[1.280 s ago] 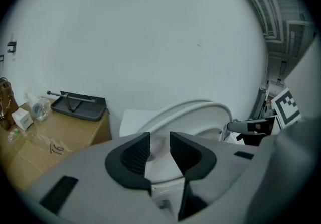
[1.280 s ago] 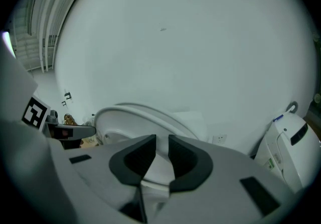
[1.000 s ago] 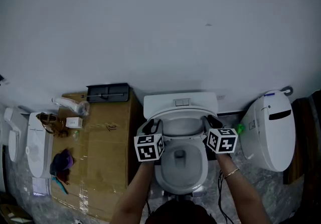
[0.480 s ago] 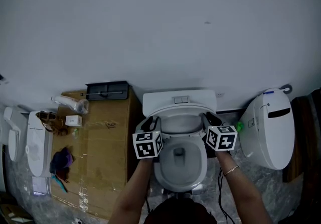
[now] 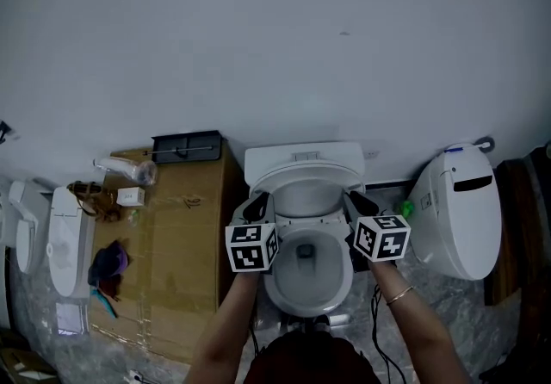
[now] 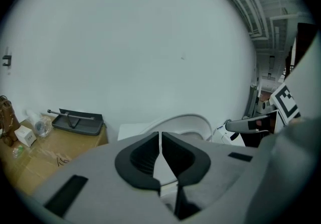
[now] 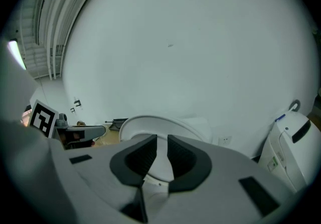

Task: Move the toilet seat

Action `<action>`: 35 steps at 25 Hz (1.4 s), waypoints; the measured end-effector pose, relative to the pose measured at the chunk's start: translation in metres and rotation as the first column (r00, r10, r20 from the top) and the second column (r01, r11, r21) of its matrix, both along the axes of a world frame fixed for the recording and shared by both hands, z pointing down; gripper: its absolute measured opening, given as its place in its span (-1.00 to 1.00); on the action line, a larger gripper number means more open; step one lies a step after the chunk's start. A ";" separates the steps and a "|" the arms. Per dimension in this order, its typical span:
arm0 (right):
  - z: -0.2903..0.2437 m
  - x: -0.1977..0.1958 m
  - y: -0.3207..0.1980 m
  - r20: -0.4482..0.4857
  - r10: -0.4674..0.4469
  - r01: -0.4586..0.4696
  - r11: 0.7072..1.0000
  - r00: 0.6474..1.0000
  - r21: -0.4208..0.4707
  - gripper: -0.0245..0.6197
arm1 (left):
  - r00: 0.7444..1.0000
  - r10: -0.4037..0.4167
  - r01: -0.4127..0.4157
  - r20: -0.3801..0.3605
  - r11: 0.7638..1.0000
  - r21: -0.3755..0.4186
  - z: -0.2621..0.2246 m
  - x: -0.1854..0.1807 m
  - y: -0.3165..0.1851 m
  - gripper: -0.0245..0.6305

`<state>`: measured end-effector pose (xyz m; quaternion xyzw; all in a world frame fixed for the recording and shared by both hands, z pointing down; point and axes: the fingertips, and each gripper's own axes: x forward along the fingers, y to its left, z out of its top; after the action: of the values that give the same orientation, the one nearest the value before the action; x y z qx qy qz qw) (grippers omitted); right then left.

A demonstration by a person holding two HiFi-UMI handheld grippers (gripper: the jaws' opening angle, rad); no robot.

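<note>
Head view: toilet seat (image 5: 306, 173) is tilted part-way up over the bowl (image 5: 308, 263), hinged at the bowl's rear edge by the tank (image 5: 303, 156). Left gripper (image 5: 256, 203) is at the seat's left side edge and right gripper (image 5: 358, 200) at its right side edge, roughly level with each other. Right jaws are clamped on the seat's white rim, which fills the narrow gap. Left jaws have just been closing, down to a hairline slit (white shows through it, can't tell if any rim is pinched). Key relation: the hinge axis runs left-right between the grippers and the seat is ahead of both. Next swing is likely up and back toward the wall (image 5: 275, 46), with the right side probably carrying the load.
</note>
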<state>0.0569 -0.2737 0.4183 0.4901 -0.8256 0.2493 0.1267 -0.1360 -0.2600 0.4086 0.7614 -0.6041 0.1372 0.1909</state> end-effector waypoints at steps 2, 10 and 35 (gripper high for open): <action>-0.012 0.002 0.011 0.006 -0.005 0.005 1.000 1.000 0.020 -0.71 | 1.000 0.007 -0.007 -0.007 1.000 0.015 -0.010 0.005 0.012 -0.81; -0.051 0.011 0.055 0.040 -0.016 0.012 0.996 0.999 0.092 -0.77 | 1.000 0.027 -0.026 -0.008 0.998 0.064 -0.036 0.017 0.056 -0.84; -0.109 0.026 0.192 0.108 -0.075 0.050 0.974 0.991 0.223 -0.87 | 0.994 0.035 -0.057 0.104 0.974 0.218 -0.103 0.049 0.189 -0.85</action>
<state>0.0833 -0.0815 0.3090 0.4595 -0.8691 0.1806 0.0315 -0.0872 -0.0705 0.3052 0.7839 -0.6066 0.1112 0.0717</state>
